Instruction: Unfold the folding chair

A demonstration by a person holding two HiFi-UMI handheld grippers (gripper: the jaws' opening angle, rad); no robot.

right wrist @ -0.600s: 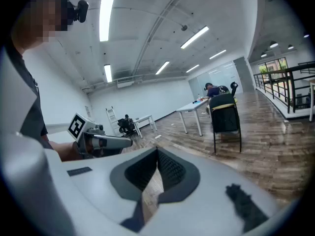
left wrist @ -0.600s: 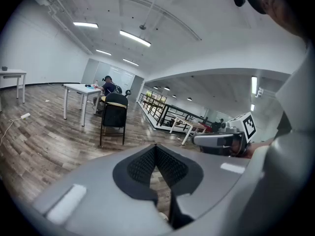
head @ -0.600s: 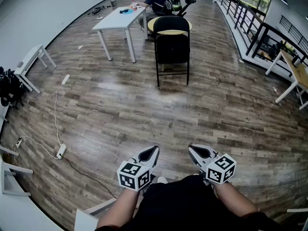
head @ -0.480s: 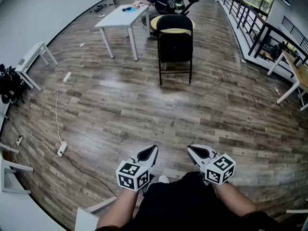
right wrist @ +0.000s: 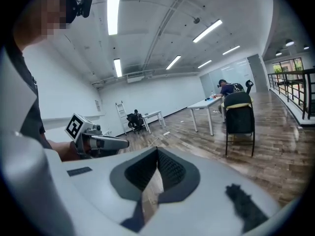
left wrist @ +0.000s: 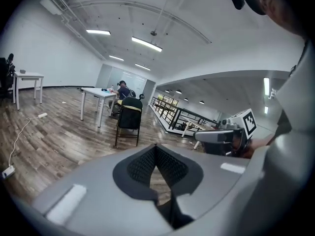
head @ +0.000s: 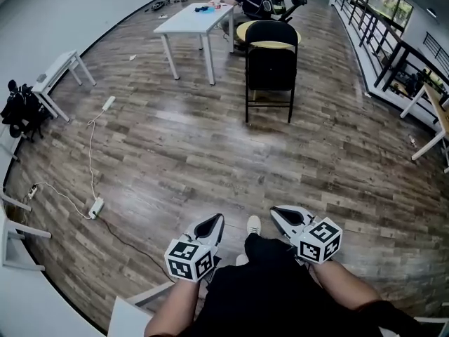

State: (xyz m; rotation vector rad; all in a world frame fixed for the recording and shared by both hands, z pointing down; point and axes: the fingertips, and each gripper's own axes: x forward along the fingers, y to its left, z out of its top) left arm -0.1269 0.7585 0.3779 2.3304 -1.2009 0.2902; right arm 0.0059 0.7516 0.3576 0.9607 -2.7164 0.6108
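Black folding chair (head: 271, 69) stands upright just beside the white table (head: 193, 21). Left gripper (head: 217, 219) and right gripper (head: 276, 211), well apart from that table: jaws pressed together, nothing held.

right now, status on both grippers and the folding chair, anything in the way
Left gripper shut, empty; right gripper shut, empty. Folding chair upright far ahead, seat looks folded, untouched. Only floor between; white table off its left.
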